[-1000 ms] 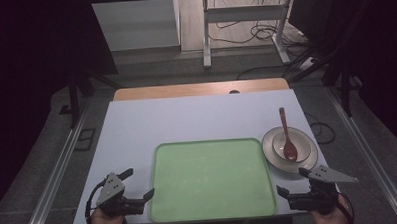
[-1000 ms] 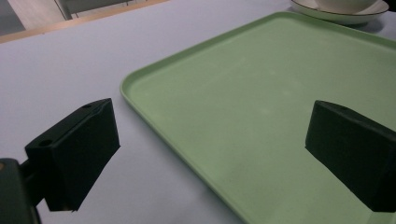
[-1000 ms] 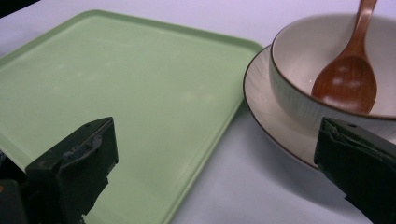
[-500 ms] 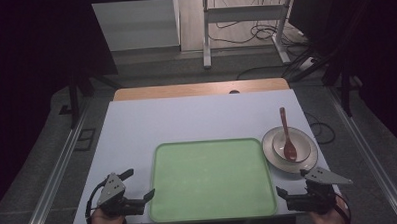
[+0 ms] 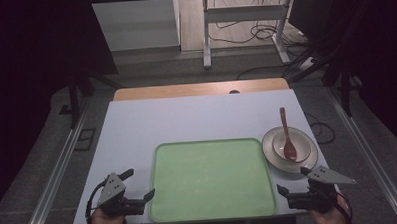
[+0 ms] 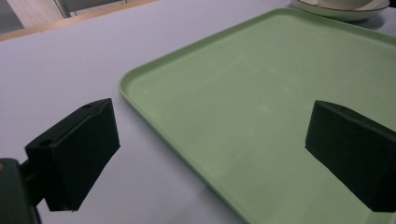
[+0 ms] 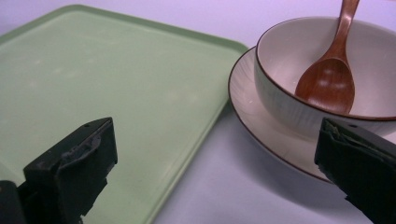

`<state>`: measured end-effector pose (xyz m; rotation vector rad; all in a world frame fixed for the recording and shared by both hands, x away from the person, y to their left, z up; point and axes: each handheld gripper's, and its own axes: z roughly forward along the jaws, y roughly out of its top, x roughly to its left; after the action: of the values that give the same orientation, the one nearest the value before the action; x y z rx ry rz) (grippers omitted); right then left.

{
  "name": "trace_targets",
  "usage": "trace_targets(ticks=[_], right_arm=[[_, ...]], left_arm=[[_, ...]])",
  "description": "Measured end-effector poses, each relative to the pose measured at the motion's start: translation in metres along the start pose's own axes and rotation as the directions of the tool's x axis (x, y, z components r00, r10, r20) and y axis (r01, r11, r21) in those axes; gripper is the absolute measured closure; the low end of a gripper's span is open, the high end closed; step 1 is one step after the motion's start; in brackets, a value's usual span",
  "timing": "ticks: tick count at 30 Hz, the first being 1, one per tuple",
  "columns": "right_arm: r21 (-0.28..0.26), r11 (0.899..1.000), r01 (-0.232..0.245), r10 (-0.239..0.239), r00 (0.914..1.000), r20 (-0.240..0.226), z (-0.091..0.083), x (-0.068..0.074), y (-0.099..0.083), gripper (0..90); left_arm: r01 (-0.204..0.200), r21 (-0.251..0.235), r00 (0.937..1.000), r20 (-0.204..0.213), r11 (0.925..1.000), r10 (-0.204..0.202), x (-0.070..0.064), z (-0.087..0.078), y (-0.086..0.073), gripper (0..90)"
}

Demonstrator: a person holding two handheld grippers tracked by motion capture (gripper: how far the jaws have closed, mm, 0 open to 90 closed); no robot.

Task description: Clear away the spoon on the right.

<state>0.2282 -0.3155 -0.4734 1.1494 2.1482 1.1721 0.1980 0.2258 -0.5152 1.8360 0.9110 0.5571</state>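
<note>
While both hands wait at the near edge of the table [image 5: 186,117], nothing looks begun. The left hand-held gripper [image 5: 139,190] sits off the near left corner of the green tray [image 5: 211,179], its jaws spread wide and holding nothing; seen along its own jaws, one hangs over the bare table and the other over the tray's floor, so the tray's left rim runs between them. The right hand-held gripper [image 5: 284,195] mirrors it near the tray's near right corner, also wide apart and empty, looking toward the gap between the tray and the crockery.

That crockery stands at the right edge of the table, just beside the tray's far right corner: a cream bowl [image 5: 295,143] with a dark rim sits on a matching saucer plate [image 5: 269,149], and a brown wooden spoon [image 5: 286,134] rests in the bowl. Whatever is to be done with tray and tableware, all of it is left — the tray is bare, the bowl is untouched, and neither gripper touches anything.

The spoon's long axis runs almost straight from near to far across the table, tilted a little; its scoop lies down in the bowl at the near end, and the handle rises over the bowl's far rim, pointing toward the far edge. The tray lies flat with its long sides parallel to the near edge of the table.
</note>
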Motion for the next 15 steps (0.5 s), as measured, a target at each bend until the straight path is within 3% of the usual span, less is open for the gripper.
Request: trace_targets(ticks=[11,15], right_arm=[[-0.016,0.999,0.040,-0.039,0.9985,0.039,0.001,-0.005,0.015,0.0],[-0.015,0.999,0.033,-0.032,0.9982,0.050,0.002,-0.008,0.020,0.0]], left_arm=[[0.008,0.000,1.0000,-0.002,1.0000,-0.008,0.001,0.000,0.000,2.7],[0.010,0.000,1.0000,-0.003,1.0000,-0.010,0.001,0.000,0.000,2.7]])
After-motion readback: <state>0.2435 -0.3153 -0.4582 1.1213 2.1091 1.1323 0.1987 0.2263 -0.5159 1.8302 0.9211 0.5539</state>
